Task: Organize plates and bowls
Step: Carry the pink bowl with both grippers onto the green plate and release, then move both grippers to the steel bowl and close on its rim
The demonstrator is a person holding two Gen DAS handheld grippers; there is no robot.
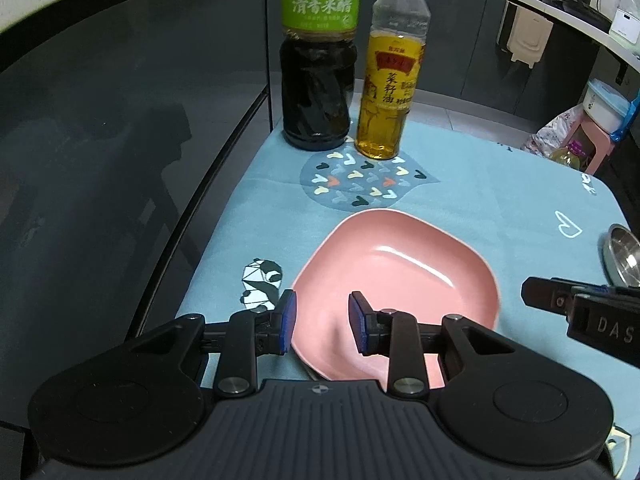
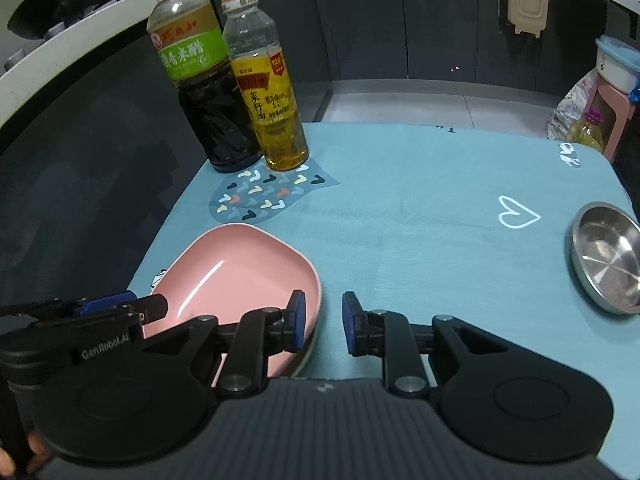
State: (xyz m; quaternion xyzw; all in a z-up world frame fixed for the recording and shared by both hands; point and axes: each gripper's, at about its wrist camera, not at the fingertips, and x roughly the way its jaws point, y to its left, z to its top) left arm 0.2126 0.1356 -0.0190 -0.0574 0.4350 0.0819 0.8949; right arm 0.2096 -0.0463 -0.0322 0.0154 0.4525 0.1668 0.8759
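Note:
A pink square plate (image 1: 400, 276) lies on the blue table mat (image 1: 480, 200), on top of another dish whose rim just shows beneath it. It also shows in the right wrist view (image 2: 236, 272). My left gripper (image 1: 322, 322) is open, its jaws astride the plate's near left rim. My right gripper (image 2: 323, 322) is open and empty, its left finger over the plate's right edge. A steel bowl (image 2: 608, 258) sits at the mat's right edge, also seen in the left wrist view (image 1: 624, 252).
A dark vinegar bottle (image 1: 318, 60) and a yellow oil bottle (image 1: 390, 80) stand at the mat's far left. A dark glass wall (image 1: 120, 140) runs along the left. Stools and containers (image 2: 612, 92) stand beyond the far right corner.

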